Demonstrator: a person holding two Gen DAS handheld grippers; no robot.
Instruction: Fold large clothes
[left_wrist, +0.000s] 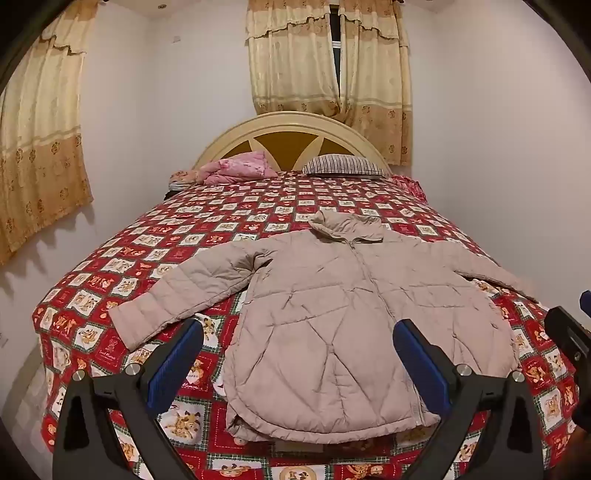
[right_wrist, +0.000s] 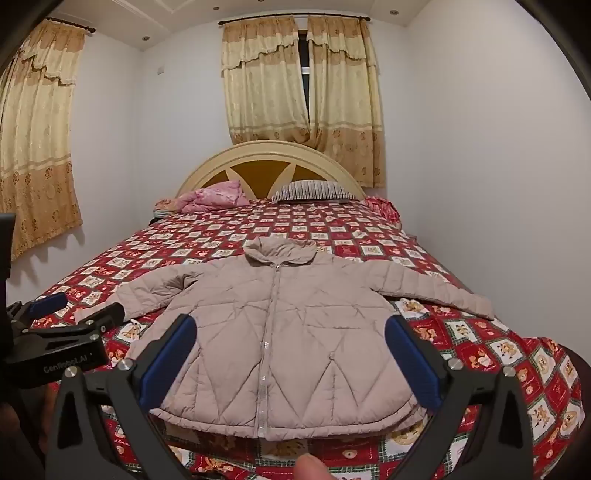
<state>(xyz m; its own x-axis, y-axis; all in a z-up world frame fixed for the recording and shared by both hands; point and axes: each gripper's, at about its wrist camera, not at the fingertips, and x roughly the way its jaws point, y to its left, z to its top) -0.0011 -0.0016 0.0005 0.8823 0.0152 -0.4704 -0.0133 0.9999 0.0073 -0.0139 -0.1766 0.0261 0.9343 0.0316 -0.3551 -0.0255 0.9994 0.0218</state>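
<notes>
The jacket (right_wrist: 280, 347) lies flat near the foot edge of the bed (right_wrist: 480, 354). The left gripper (left_wrist: 297, 354) and right gripper (right_wrist: 290, 350) hover wide open, empty, partly hiding its hem.

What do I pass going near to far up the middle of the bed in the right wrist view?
Right tool → beige quilted jacket → its hood → bare stretch of red bear-print bedspread → striped pillow → arched headboard → curtains.

red patterned bed (right_wrist: 480, 354); beige jacket (right_wrist: 280, 350); pink blanket (right_wrist: 218, 201); striped pillow (right_wrist: 314, 192)
</notes>
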